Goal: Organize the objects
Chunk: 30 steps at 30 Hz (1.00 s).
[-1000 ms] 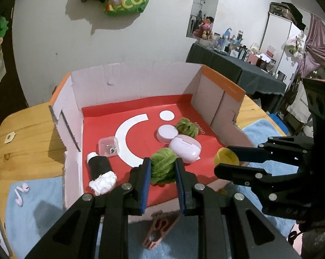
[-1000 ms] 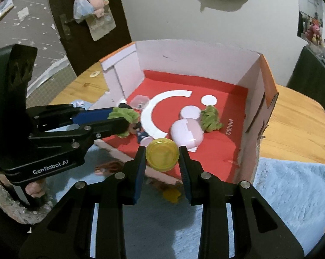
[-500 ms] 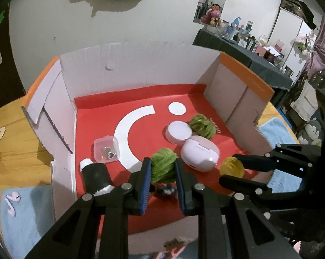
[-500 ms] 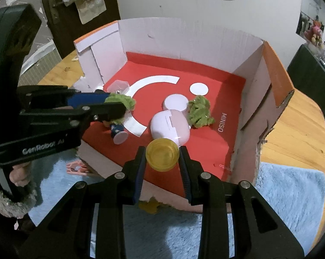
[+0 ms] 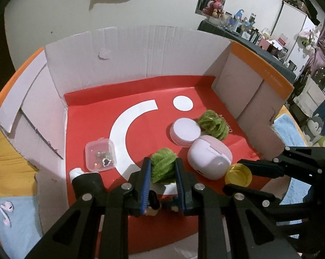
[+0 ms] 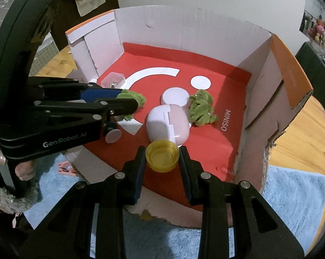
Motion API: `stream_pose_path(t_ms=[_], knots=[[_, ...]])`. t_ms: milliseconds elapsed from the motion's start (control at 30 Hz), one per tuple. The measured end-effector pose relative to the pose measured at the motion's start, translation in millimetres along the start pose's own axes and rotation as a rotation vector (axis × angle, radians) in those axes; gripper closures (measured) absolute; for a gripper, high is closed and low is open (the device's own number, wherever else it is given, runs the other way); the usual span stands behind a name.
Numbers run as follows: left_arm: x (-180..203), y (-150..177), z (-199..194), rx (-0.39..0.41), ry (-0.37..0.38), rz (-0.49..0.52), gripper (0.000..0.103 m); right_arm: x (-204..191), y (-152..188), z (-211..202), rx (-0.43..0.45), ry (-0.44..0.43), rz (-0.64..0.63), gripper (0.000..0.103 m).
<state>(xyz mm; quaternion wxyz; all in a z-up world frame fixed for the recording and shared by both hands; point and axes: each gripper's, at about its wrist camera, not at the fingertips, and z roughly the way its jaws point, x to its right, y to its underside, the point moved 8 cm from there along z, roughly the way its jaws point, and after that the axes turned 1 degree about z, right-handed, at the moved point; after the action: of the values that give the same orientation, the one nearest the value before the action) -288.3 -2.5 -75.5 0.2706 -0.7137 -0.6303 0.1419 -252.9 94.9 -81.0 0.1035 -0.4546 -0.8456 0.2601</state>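
Left claw: our left claw [image 5: 162, 172] was clamped on a fuzzy green chenille bundle [image 5: 163, 167], held over the red floor of the open cardboard box [image 5: 141, 49].
Right claw: our right claw [image 6: 162, 157] was clamped on a small round yellow plastic cup [image 6: 162, 155], just in front of the pink egg-shaped case [image 6: 167, 126].
Box contents: we saw a second green bundle [image 6: 202, 108], a round white lidded jar [image 6: 175, 97] and a small clear plastic case [image 5: 100, 154] inside.
Bench: we saw the box standing on the wooden bench [image 6: 302, 133] beside a blue fluffy mat [image 6: 291, 194].

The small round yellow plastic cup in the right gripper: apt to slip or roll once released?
The small round yellow plastic cup looks smooth and glossy, so probably slippery. Its round wall could roll if tipped; set upright on the flat red box floor, it likely stays.
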Motion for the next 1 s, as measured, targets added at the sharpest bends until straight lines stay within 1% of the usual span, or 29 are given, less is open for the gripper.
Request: stream_pose_path(t_ms=[333,1000], knots=[[0.5,-0.4,-0.4,0.013,-0.021,0.020,0.080,4.7,-0.4,5.2,-0.008,-0.015,0.011,0.074],[1.7,0.0,-1.7,0.012,-0.024,0.022,0.080,3.8,-4.5,3.6,0.003,-0.049,0.022,0.074]])
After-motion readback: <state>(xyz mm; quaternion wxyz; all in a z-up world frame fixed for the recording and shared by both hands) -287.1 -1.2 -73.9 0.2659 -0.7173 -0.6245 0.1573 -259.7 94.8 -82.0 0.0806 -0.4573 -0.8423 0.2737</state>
